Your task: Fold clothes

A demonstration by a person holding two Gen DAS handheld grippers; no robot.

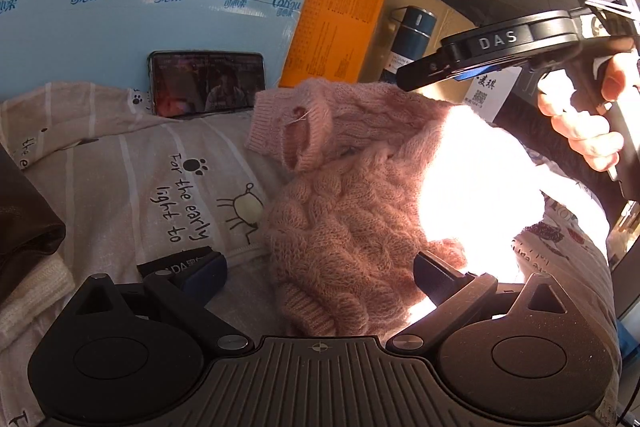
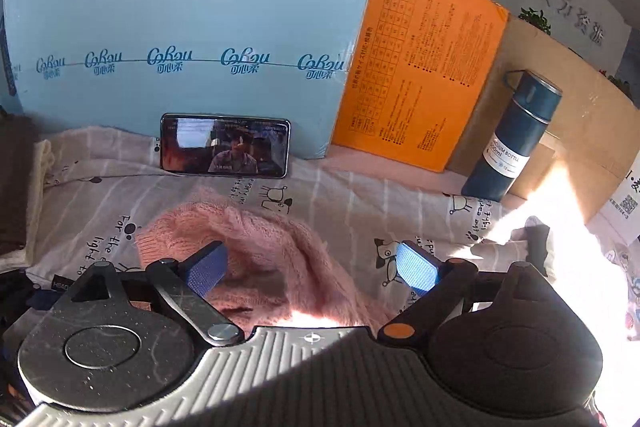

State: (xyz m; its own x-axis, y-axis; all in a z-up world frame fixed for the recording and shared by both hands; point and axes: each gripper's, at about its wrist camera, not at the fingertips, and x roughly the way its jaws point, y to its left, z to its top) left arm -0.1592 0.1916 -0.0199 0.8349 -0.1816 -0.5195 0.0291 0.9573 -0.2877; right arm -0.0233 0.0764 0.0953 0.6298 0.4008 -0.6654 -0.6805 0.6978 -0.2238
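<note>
A pink cable-knit sweater (image 1: 352,195) lies crumpled on the printed bedsheet (image 1: 132,163), partly washed out by sunlight on its right. My left gripper (image 1: 316,267) is open, its fingers either side of the sweater's near hem, holding nothing. The right gripper (image 1: 440,75) shows in the left wrist view, held in a hand above the sweater's far right part. In the right wrist view the right gripper (image 2: 312,267) is open, its blue pads (image 2: 416,267) spread over the sweater (image 2: 256,251), empty.
A phone (image 2: 225,146) leans on a light blue box (image 2: 192,27) at the back. An orange box (image 2: 420,75) and a dark blue bottle (image 2: 512,139) stand to the right. Folded brown and cream cloth (image 1: 28,243) lies at the left.
</note>
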